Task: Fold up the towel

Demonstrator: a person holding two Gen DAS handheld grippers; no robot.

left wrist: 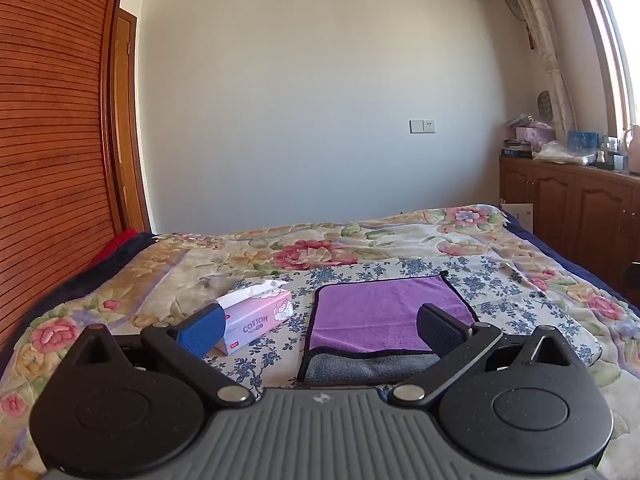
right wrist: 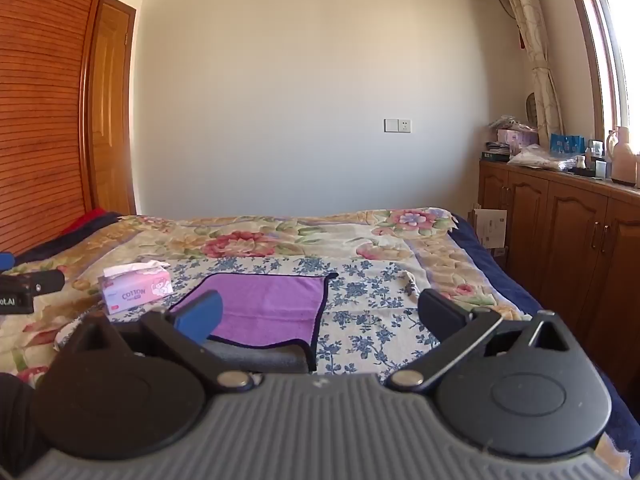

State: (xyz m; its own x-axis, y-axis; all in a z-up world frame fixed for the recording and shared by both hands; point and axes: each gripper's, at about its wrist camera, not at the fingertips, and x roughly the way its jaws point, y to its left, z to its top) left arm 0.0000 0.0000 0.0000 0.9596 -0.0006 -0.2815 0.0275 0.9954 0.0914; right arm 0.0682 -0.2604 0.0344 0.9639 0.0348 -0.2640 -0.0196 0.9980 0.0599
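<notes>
A purple towel (left wrist: 376, 312) with a dark border and a grey underside lies folded on the flowered bed cover; its grey lower layer sticks out at the near edge. My left gripper (left wrist: 320, 330) is open and empty, held above the towel's near left part. In the right wrist view the towel (right wrist: 264, 304) lies left of centre. My right gripper (right wrist: 320, 316) is open and empty, above the towel's near right corner. The left gripper's body (right wrist: 24, 288) shows at the left edge of that view.
A pink tissue box (left wrist: 256, 318) stands on the bed just left of the towel, also in the right wrist view (right wrist: 136, 288). A wooden wardrobe (left wrist: 52, 120) is at the left. A wooden cabinet (right wrist: 560, 232) with clutter runs along the right.
</notes>
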